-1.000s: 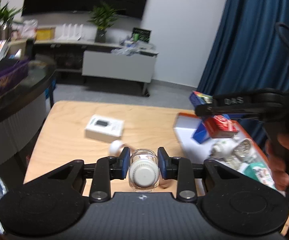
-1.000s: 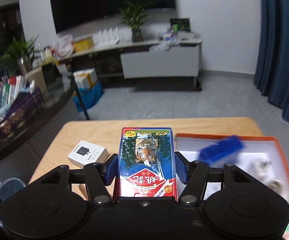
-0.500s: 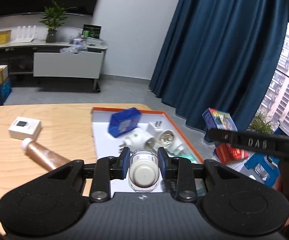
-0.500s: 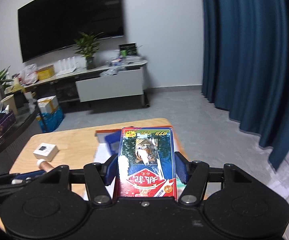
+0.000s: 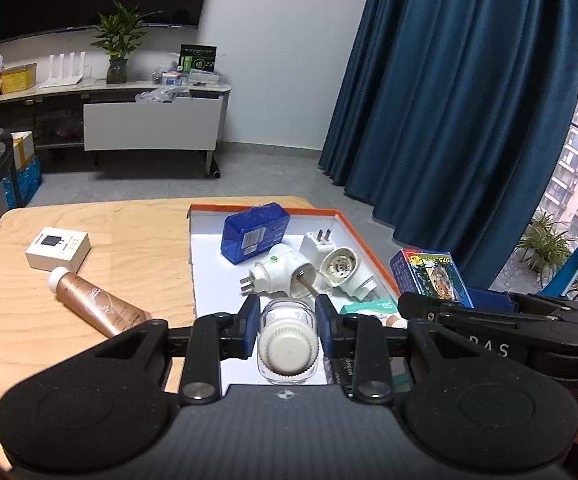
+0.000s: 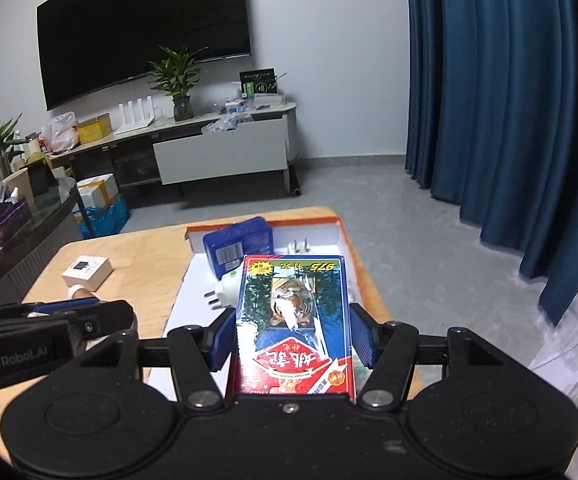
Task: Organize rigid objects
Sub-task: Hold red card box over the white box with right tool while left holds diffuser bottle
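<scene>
My left gripper [image 5: 287, 322] is shut on a small clear glass jar with a white ribbed cap [image 5: 287, 346], held over the near end of an orange-rimmed white tray [image 5: 205, 264]. My right gripper [image 6: 293, 334] is shut on a blue and red tiger-print box [image 6: 293, 320], held above the tray's [image 6: 345, 240] right side; the same box [image 5: 429, 276] shows at the right of the left wrist view. In the tray lie a blue box [image 5: 255, 232], white plug adapters [image 5: 279, 274] and a white charger [image 5: 319, 242].
On the wooden table [image 5: 101, 240] left of the tray lie a white carton [image 5: 57, 248] and a copper-coloured bottle with a white cap [image 5: 97, 304]. A blue curtain [image 5: 449, 100] hangs right. A TV console [image 5: 149, 128] stands across the grey floor.
Both grippers swung to the right across the table, from over the bare wood to over the tray, each keeping its object. In the last half second they barely moved.
</scene>
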A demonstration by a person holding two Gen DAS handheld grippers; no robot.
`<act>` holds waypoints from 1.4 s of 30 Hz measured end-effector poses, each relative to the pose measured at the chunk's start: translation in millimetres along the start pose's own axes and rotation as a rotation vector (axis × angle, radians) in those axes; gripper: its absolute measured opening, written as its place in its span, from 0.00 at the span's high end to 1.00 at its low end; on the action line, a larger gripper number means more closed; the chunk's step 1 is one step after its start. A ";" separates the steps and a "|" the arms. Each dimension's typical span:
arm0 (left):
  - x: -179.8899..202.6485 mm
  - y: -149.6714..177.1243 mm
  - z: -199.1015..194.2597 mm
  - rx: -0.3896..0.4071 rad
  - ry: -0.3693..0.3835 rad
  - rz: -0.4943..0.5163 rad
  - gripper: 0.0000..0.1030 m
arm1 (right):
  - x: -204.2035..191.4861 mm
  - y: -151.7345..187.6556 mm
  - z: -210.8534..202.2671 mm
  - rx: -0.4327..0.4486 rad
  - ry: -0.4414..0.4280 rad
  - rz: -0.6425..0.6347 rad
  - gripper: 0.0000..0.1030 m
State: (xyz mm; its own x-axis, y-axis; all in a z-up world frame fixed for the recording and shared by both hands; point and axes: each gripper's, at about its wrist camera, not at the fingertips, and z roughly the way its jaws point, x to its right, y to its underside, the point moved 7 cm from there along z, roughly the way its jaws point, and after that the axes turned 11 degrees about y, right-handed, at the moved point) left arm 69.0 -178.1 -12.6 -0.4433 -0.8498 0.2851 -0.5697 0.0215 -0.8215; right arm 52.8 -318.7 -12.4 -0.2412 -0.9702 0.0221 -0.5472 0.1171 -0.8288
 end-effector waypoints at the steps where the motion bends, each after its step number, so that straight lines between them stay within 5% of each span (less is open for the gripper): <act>1: -0.6 0.3 0.5 -0.002 -0.007 -0.001 0.70 | 0.7 0.8 0.1 -0.001 0.004 -0.002 0.31; 42: 17.0 18.5 19.8 -0.060 -0.076 0.016 0.70 | 15.9 11.1 11.0 -0.038 0.014 -0.015 0.31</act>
State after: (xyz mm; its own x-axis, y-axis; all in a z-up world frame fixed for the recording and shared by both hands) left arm 64.7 -202.6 -32.8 -0.4002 -0.8865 0.2323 -0.6046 0.0649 -0.7939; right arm 51.7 -335.2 -27.4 -0.2434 -0.9690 0.0426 -0.5806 0.1104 -0.8067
